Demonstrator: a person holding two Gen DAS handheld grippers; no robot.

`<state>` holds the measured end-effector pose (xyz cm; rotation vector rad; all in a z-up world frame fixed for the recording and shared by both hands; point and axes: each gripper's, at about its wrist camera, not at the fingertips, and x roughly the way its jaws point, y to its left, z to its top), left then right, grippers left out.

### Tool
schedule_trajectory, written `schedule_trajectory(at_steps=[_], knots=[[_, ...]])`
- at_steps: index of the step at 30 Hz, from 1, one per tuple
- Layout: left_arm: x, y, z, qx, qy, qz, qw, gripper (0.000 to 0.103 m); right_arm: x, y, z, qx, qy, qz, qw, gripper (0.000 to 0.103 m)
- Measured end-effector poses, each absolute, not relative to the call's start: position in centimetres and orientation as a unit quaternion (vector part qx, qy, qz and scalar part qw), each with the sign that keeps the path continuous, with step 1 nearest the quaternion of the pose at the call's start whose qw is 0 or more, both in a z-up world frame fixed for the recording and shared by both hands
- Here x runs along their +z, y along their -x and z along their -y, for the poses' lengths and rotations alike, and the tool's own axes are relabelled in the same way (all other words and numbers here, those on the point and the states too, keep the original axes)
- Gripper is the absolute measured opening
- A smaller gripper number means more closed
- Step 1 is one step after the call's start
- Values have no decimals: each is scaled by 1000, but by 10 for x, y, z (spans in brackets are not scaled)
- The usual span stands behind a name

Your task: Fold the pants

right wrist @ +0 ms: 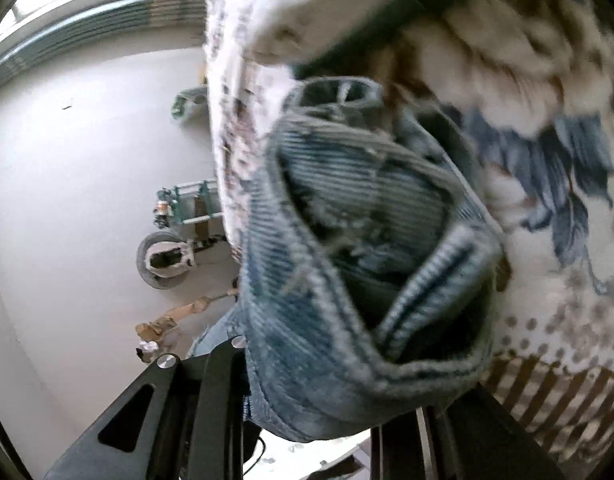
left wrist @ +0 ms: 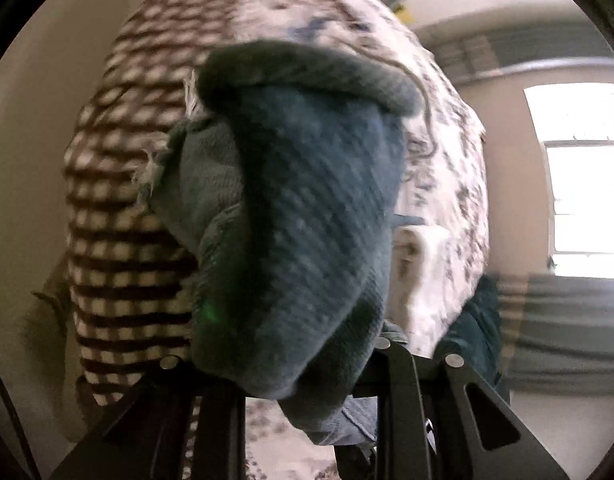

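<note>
in the left wrist view, the pants (left wrist: 307,208) fill the middle of our sight, a thick bunch of blue denim hanging over the left hand-held gripper (left wrist: 307,364), whose fingers are closed on the cloth. behind it lies the patterned bedspread (left wrist: 119,208), checked brown on one side, flowered on the other. a bright window (left wrist: 587,176) sits off to the right. the picture is smeared, so we judge the denim is in the air and swinging; a bunched grip like this could let layers slide out unevenly, and the fold would land crooked.

in the right wrist view, the right hand-held gripper (right wrist: 327,368) is likewise clamped on the pants (right wrist: 347,248), here at a seamed edge with a frayed opening showing. the bedspread (right wrist: 547,320) spreads behind and to the right, and the pale floor (right wrist: 67,200) with scattered clutter (right wrist: 167,256) lies to the left. we cannot tell how much cloth sits between the fingers. if it is only the hem's rim, a tug may pull it free and drop that end toward the floor, beside the bed.
</note>
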<state>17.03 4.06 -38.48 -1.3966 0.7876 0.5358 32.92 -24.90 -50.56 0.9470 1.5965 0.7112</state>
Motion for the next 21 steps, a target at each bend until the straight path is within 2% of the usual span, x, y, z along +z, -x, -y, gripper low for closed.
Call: schedule_trajectory(at_steps=[6,13,18,21], knots=[[-324,-243,-55,167,600,-367,691,20,-418,-365,265,288,-429,-626,584,22],[-269,-406,-63,43,563,-396,724,20,-330,-468,288,238,-479,-527,660,22],[-269,-525,-55,-29,532,-403,744,20,-313,-535,324,214,-503,-469,694,22],[-303,-567,-50,-49,521,-410,748,20,-341,-573,333,201,-512,-456,700,22]])
